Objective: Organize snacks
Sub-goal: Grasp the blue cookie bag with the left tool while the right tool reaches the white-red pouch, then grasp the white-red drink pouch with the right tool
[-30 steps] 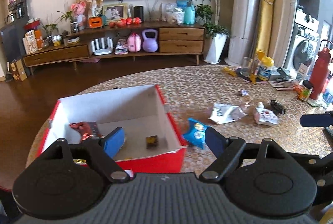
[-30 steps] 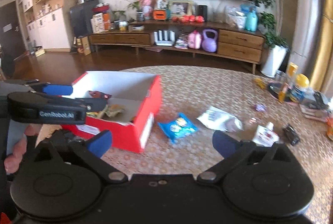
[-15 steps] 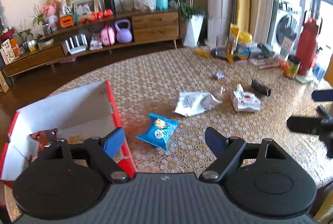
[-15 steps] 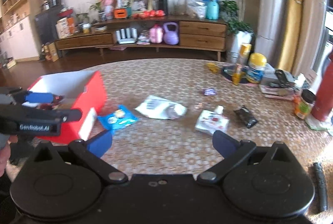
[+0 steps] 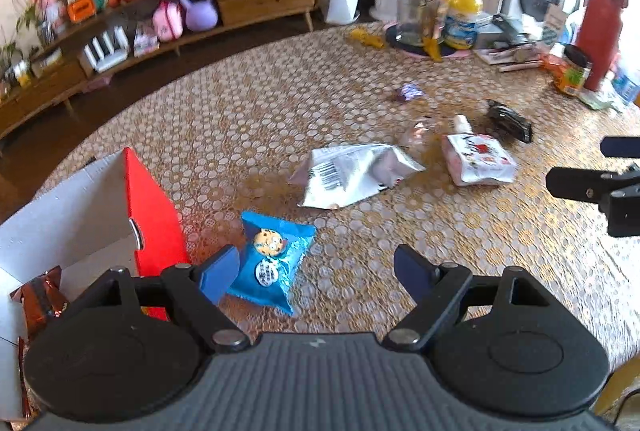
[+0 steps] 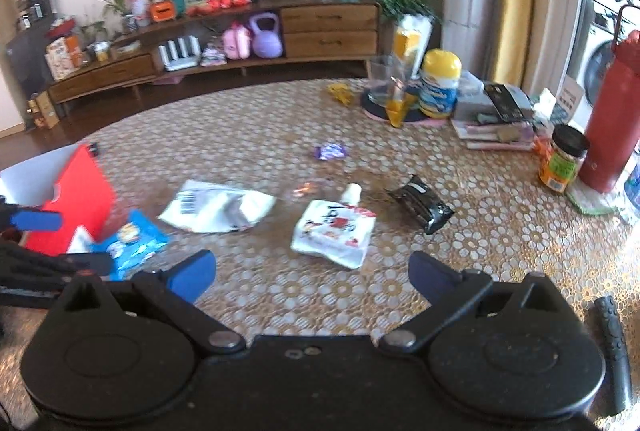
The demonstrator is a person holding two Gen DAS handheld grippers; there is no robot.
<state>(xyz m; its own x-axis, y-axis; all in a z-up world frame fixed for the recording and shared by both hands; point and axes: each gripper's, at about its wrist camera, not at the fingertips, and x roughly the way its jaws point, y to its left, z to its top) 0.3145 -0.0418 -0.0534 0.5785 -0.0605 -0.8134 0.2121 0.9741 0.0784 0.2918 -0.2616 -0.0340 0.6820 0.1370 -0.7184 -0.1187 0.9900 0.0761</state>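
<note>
The left gripper stands released, its blue-padded jaws wide with nothing between them; the right gripper is likewise spread and empty. Just by the left tongs' near pad lies the blue foil cookie packet, close beside the red cardboard box with white lining; further out rest the crumpled silver-white bag, the white spouted pouch with red print, the glossy black wrapper and the small purple candy, all loose on the floral-patterned tablecloth. The flat, slippery packet may skid away if the jaws close too high; a low pad may snag the cloth. Compared with a second ago, both tongs have swung from over the box toward the scattered snacks and dipped lower; their spread is unchanged.
</note>
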